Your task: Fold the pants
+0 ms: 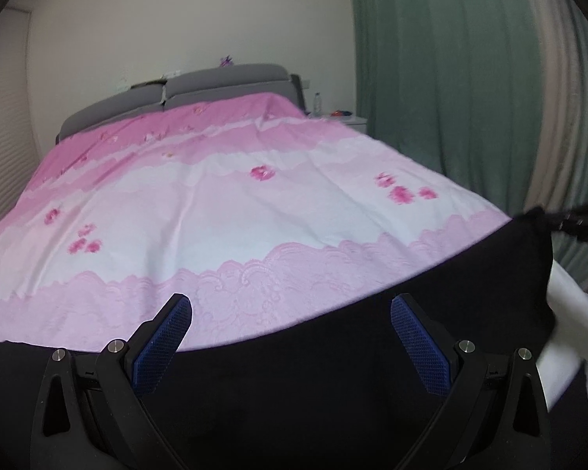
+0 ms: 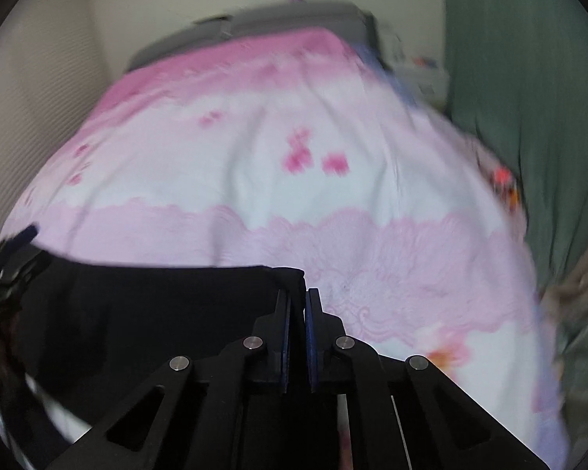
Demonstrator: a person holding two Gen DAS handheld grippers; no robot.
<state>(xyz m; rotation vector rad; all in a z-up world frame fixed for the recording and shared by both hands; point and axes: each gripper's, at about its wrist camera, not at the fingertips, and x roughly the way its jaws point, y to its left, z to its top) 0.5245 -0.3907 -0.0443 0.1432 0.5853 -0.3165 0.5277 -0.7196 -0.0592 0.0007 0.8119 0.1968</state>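
I'm pinching the pants (image 2: 156, 313) corner with my right gripper (image 2: 297, 301); my left gripper (image 1: 290, 313) is gaping wide, empty. One-sided hold risks the cloth sagging crooked.

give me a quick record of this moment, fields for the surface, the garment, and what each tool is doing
surface: bed with pink floral bedspread
garment: black pants, spread along the near edge of the bed
left tool: open, fingers wide apart over the pants
right tool: shut on a corner of the pants
background: grey headboard, green curtain
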